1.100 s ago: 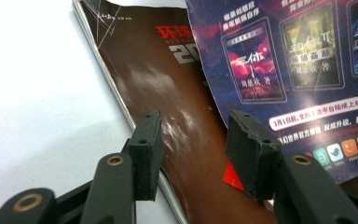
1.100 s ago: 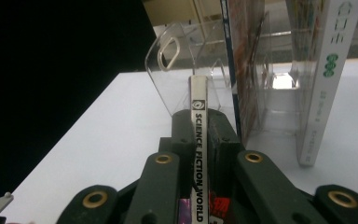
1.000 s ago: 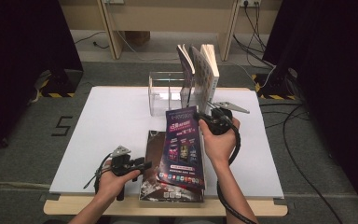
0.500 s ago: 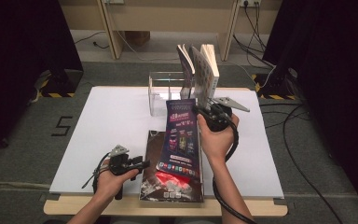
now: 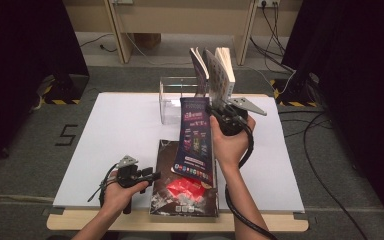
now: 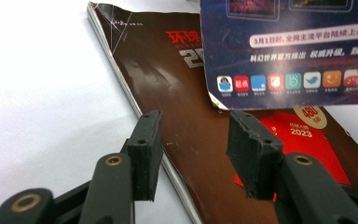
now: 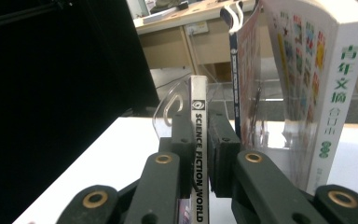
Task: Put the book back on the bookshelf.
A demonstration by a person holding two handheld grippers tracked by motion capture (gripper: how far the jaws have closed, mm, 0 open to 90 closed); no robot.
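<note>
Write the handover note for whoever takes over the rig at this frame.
Right gripper: shut on the spine of the Science Fiction World magazine, held upright and lifted.
Left gripper: open, low at the edge of the brown magazine lying flat at the table's near edge.
Clear acrylic rack already holds upright books.
Likely left: rack the held magazine, then the brown one.

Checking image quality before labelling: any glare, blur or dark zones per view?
High view: both sides black, table evenly lit. Left gripper view: glare streak on brown magazine, table white blown out. Right gripper view: fingers and spine of held magazine soft, left background black.
</note>
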